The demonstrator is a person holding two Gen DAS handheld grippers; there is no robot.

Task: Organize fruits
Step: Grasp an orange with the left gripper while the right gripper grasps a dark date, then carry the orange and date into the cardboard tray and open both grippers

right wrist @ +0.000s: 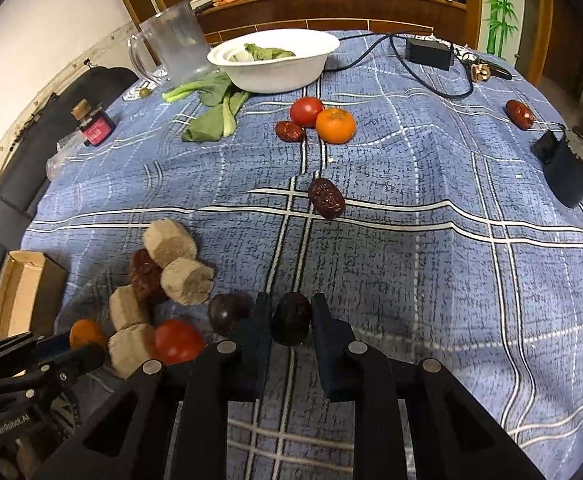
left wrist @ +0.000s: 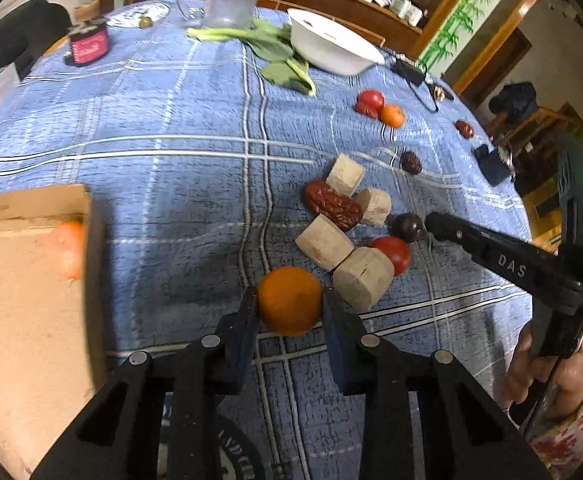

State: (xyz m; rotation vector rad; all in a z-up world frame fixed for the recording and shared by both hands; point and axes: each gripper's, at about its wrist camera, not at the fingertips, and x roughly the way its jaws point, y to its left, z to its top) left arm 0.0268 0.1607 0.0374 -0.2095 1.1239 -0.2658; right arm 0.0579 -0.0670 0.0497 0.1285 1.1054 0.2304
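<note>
While an orange (left wrist: 289,301) is clamped by the left gripper (left wrist: 289,308) and a dark date (right wrist: 290,319) by the right gripper (right wrist: 290,322), two tomatoes, four beige chunks (left wrist: 324,242) are counted on the surface (left wrist: 171,160)

Dim room with a wooden cabinet (right wrist: 331,4) behind, bamboo-patterned wall (right wrist: 501,4) at right, white wall (right wrist: 51,20) at left.

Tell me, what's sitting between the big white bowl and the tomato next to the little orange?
Nothing: in the right wrist view only bare blue checked cloth lies between the white bowl and that tomato.
</note>
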